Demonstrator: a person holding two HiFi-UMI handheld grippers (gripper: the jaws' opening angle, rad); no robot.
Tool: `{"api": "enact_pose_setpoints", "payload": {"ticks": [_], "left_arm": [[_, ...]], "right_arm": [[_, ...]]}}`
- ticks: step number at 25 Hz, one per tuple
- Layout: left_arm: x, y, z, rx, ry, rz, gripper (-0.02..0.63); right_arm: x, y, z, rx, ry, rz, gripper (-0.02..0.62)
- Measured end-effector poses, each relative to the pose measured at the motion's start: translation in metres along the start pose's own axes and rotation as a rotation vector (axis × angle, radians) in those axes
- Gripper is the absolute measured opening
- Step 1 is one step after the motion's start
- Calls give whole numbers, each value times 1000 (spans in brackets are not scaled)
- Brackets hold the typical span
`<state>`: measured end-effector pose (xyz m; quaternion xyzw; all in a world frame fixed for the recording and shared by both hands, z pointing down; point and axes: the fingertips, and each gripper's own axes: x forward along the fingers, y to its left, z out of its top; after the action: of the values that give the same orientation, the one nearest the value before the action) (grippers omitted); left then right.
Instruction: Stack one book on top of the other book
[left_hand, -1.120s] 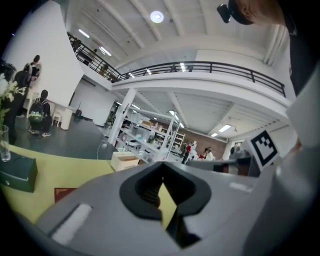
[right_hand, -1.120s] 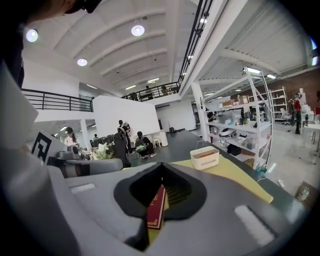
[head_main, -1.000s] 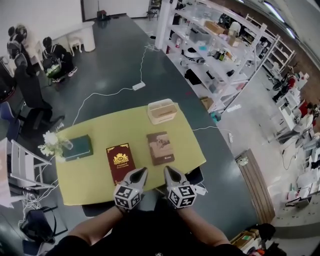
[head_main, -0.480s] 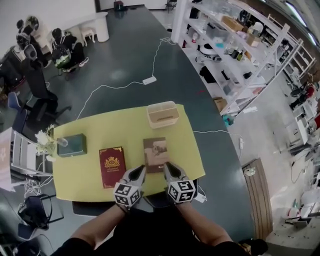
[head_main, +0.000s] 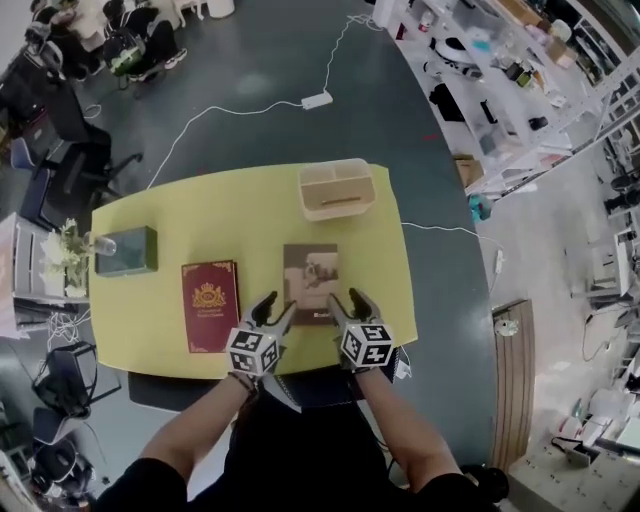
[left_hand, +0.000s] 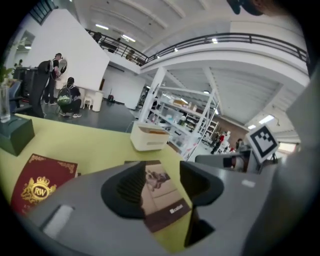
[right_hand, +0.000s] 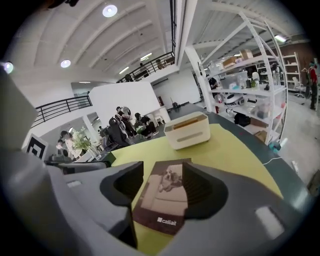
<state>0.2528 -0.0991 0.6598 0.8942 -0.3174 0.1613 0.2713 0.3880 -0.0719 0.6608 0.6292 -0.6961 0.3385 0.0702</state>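
In the head view, a dark brown rectangular book (head_main: 310, 282) lies flat on the yellow table (head_main: 150, 330). It is near a dark red book with a gold emblem (head_main: 210, 305), but they do not touch. The left gripper (head_main: 275, 310) and the right gripper (head_main: 345, 302) are at the near edge of the brown book.

In the left gripper view, the jaws have just been opening and now stand wide apart. The brown book shows in the gap, and no pad presses it.

In the right gripper view it is the same: the jaws have just been opening, and the brown book lies free between them.
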Motion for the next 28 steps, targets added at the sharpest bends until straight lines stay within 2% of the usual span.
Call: {"api": "enact_pose_setpoints", "payload": {"ticks": [6, 12, 23, 28], "left_arm": [[51, 38, -46, -37, 97, 48, 241], [79, 66, -85, -101, 170, 84, 241], [97, 76, -116, -152, 192, 116, 250], [99, 71, -116, -169, 203, 124, 218]], "right_arm": [[50, -38, -44, 19, 89, -7, 255], [84, -51, -85, 40, 167, -2, 255], [107, -52, -115, 92, 209, 23, 255], [107, -51, -116, 110, 207, 29, 238]]}}
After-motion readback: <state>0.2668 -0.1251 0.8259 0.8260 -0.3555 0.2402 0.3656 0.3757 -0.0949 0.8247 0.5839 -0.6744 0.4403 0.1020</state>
